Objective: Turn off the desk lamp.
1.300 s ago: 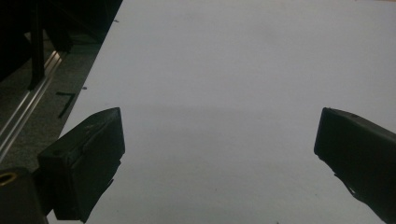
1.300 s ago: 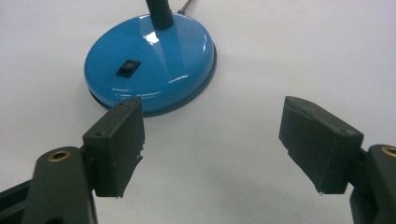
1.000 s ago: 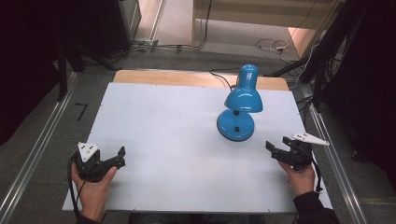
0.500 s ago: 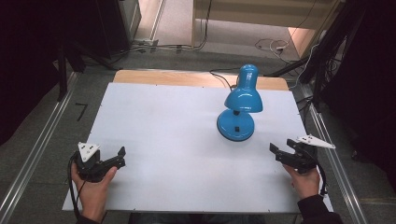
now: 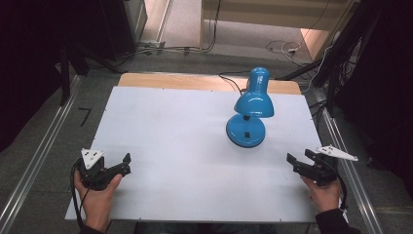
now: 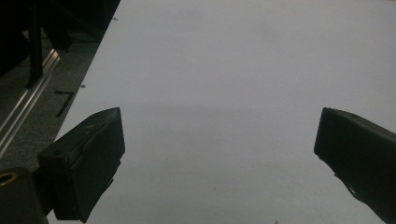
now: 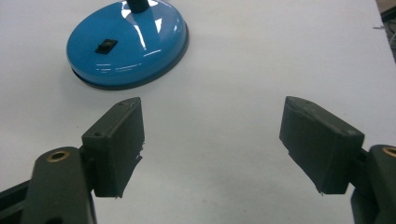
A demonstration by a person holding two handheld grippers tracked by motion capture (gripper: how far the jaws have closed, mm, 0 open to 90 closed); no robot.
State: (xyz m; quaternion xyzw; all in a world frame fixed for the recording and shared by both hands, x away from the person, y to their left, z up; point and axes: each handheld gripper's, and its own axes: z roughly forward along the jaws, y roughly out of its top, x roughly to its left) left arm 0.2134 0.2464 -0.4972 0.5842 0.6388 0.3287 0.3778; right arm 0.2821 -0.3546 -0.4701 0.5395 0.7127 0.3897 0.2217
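- Currently: blue lamp (image 5: 249, 109) stands upright on the white worktop (image 5: 185, 131), right of centre, toward the far edge; shade tilts over its round base (image 7: 127, 44).
- Rocker switch (image 7: 106, 45) sits on top of the base; cord (image 5: 231, 80) runs off the far edge.
- Left hand-held gripper (image 5: 127, 164) rests at the near left corner; jaws spread wide, nothing between them.
- Right hand-held gripper (image 5: 299, 160) sits near the right edge, jaws apart and empty, pointing toward the base, well short of it.
- Grey plate (image 5: 92, 157) on top of the left one.
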